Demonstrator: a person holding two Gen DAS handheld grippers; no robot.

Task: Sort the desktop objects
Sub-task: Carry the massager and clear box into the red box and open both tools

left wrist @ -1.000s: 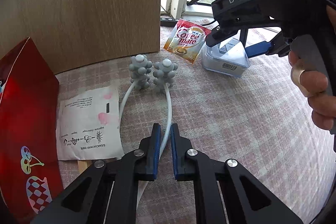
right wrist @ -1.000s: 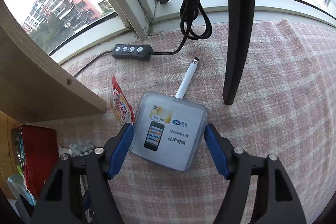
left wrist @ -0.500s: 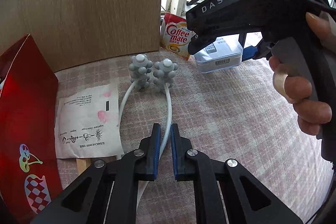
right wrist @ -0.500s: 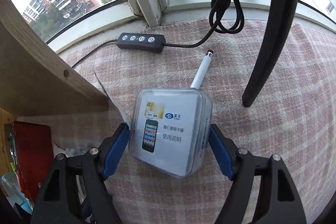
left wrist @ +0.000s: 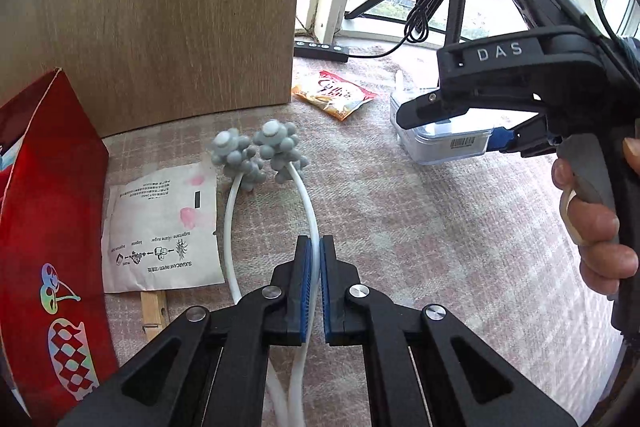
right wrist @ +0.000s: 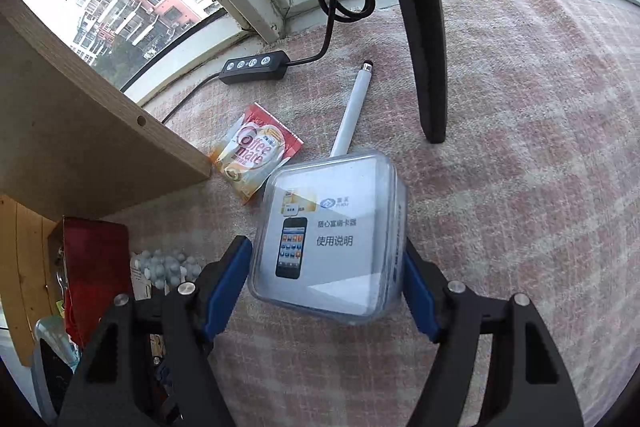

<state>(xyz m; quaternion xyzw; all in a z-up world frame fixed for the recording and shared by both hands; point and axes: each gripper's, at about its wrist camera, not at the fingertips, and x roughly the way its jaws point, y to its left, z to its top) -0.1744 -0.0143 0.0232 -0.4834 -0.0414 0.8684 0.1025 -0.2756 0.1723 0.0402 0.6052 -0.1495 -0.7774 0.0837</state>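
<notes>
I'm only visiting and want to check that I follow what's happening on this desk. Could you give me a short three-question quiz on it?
1. True or false: the left gripper is clamped on a white arm of the knobby massager.
2. What sits between the right gripper's blue pads? A) a pen B) the clear plastic box C) a red carton
3. Fill in: the sachet beside that box reads "Coffee ____".

Key: 1 true; 2 B; 3 mate.
</notes>
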